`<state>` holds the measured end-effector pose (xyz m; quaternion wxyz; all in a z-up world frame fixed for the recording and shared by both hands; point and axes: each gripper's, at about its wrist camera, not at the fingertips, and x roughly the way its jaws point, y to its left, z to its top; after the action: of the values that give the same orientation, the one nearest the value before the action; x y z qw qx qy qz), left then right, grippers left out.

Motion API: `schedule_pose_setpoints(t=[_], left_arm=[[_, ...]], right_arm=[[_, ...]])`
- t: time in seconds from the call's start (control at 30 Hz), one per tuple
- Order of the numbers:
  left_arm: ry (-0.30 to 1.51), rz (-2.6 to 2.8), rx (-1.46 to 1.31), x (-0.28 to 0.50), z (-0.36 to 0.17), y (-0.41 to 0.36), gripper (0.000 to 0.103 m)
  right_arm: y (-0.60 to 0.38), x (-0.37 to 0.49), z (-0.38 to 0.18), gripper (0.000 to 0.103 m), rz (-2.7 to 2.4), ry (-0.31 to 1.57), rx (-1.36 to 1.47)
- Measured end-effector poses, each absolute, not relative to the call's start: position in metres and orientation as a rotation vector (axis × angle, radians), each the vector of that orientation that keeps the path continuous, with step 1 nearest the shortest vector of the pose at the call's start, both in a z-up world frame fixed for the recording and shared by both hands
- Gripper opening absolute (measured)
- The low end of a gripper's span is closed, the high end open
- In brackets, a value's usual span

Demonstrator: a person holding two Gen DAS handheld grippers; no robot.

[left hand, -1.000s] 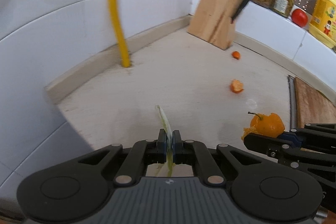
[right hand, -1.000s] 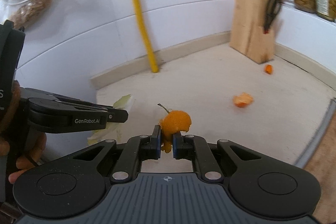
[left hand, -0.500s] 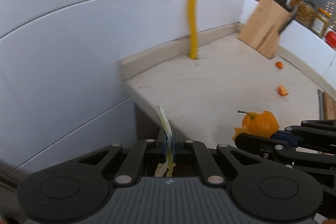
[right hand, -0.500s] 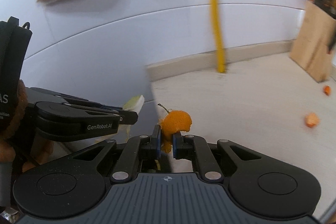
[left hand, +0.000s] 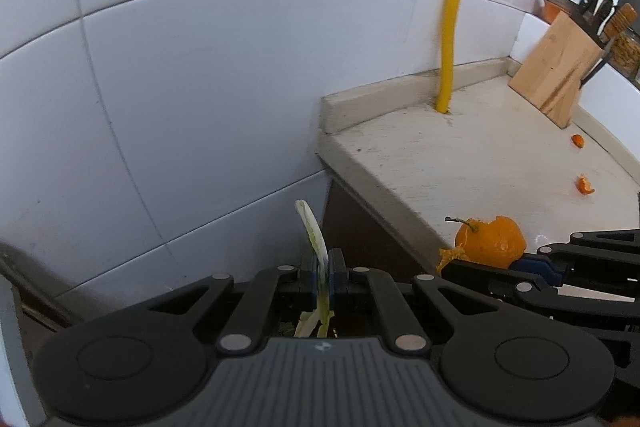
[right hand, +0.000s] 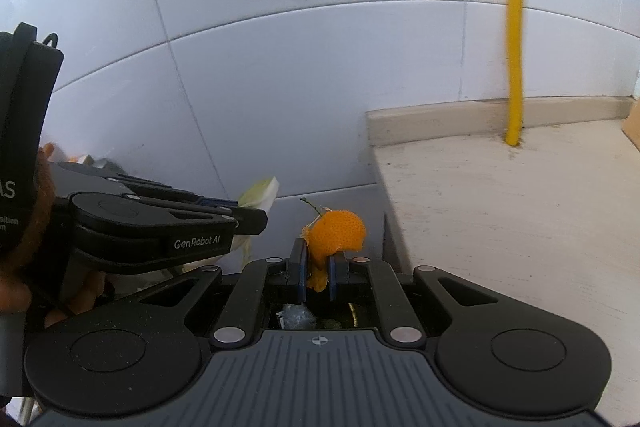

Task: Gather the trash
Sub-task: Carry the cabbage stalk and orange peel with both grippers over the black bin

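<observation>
My left gripper (left hand: 322, 269) is shut on a thin pale green leaf scrap (left hand: 314, 233) that sticks up between its pads. It hangs past the left end of the beige counter (left hand: 460, 163), over a dark gap beside the tiled wall. My right gripper (right hand: 318, 267) is shut on a large orange peel (right hand: 336, 231) with a stem, also just off the counter's end. In the left wrist view the same orange peel (left hand: 490, 241) shows at the right, in the right gripper (left hand: 532, 263). In the right wrist view the left gripper (right hand: 240, 217) with its leaf scrap (right hand: 258, 193) is at the left.
Two small orange peel bits (left hand: 585, 185) (left hand: 577, 140) lie on the counter near a wooden knife block (left hand: 554, 75). A yellow pipe (left hand: 454, 27) rises from the counter at the wall. A person's hand (right hand: 20, 263) holds the left gripper. Dark contents show below the right gripper's jaws.
Both grippers have swept left across the counter and now hang past its left end, each still holding its scrap. The knife block and small peels have slid to the right edge.
</observation>
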<state>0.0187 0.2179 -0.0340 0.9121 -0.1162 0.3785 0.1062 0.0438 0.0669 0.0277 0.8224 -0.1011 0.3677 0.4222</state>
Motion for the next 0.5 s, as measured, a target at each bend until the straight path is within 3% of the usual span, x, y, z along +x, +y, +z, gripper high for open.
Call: schedule_pose_setpoints(t=[0.5], left_arm=[[0.789,0.233,-0.298,0.013,-0.051,0.244,0.002]], right_arm=[[0.095,0.041,0.021,0.014,0.899,0.808,-0.261]])
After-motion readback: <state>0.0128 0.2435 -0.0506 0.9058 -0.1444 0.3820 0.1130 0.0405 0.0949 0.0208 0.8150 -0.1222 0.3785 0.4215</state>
